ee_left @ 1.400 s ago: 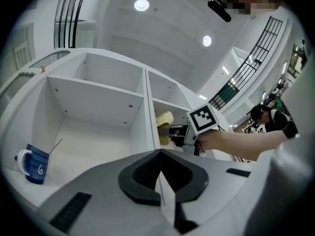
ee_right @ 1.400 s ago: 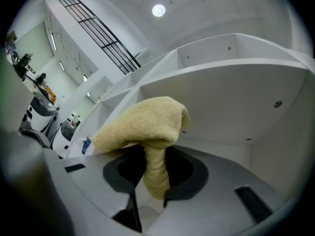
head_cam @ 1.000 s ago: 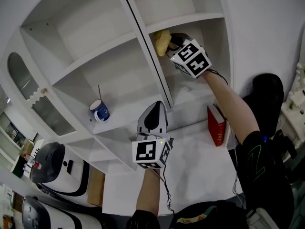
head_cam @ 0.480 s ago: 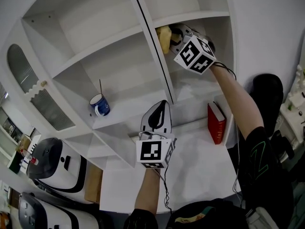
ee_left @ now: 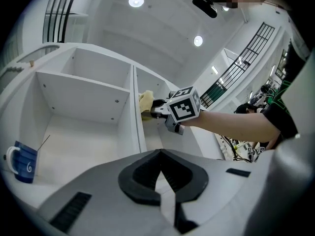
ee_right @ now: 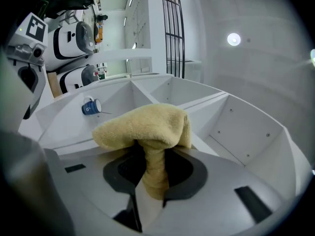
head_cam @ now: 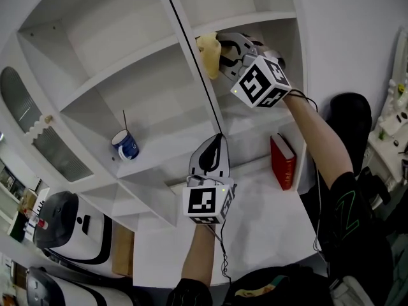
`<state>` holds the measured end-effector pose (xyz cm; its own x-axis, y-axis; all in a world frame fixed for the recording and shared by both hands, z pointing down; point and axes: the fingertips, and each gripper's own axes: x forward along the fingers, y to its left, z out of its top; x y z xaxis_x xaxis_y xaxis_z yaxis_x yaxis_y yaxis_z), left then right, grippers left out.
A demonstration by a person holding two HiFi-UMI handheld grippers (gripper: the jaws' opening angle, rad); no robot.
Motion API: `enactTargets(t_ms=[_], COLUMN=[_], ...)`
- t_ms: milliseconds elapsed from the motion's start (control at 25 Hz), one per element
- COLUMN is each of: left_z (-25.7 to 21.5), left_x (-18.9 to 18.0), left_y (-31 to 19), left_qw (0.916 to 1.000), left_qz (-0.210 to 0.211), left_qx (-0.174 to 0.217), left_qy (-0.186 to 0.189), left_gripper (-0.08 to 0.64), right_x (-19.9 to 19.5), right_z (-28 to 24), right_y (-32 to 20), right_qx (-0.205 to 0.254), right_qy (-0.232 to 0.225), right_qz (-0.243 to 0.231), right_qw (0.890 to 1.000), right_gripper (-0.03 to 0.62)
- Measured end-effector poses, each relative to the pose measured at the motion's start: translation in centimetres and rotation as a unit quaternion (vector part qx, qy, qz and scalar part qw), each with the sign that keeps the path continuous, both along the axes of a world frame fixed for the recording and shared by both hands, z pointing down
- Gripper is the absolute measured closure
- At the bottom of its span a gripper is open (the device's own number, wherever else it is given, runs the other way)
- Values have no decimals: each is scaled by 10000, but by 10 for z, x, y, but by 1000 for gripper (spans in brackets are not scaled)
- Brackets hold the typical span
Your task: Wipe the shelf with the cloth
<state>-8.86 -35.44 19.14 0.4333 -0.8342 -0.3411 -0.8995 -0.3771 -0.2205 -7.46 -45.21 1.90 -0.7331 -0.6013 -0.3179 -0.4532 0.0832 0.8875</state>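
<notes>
**A:** Head view first: where's the yellow cloth (head_cam: pixel 208 55)?

**B:** It's gripped by the right gripper (head_cam: pixel 224 51), up at the left end of the upper-right shelf (head_cam: pixel 271 19). The left gripper (head_cam: pixel 215 144) hangs lower, well apart from it.

**A:** And the left gripper view?

**B:** Its jaws meet tip to tip with nothing between them. A blue mug (ee_left: pixel 20 161) stands in the left bay.

**A:** The right gripper view?

**B:** The jaws are clenched on a pinched fold, and the rest of the cloth mushrooms out over them. I'd judge the wiping is under way. The next move calls for a sweep along the board, pressing down with a firm grip.
</notes>
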Motion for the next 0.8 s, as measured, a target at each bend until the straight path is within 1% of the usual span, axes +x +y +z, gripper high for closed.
enactTargets(t_ms=[80, 200, 280, 480, 600, 680, 800], left_z=[0, 1, 1, 4, 3, 1, 0], left_x=[2, 4, 5, 8, 5, 4, 3], left_y=[-2, -5, -6, -7, -8, -8, -6], left_qw=[10000, 10000, 10000, 9999, 9999, 9999, 10000], left_qz=[18, 52, 60, 76, 51, 30, 21], left_qx=[-13, -27, -31, -63, -74, -77, -55], left_qy=[40, 78, 72, 26, 64, 86, 61], left_gripper=[560, 561, 560, 560, 560, 560, 560], right_x=[3, 6, 11, 22, 27, 31, 29], right_z=[0, 1, 3, 23, 34, 42, 57], right_y=[11, 30, 35, 19, 3, -9, -27], right_qx=[-23, -145, -270, -559, -866, -1048, -1204], right_qy=[-79, -261, -385, -508, -631, -705, -568], right_qz=[-286, -950, -1139, -1042, -952, -788, -447], right_qw=[9996, 9950, 9924, 9917, 9897, 9889, 9901], right_gripper=[489, 489, 489, 489, 489, 489, 489])
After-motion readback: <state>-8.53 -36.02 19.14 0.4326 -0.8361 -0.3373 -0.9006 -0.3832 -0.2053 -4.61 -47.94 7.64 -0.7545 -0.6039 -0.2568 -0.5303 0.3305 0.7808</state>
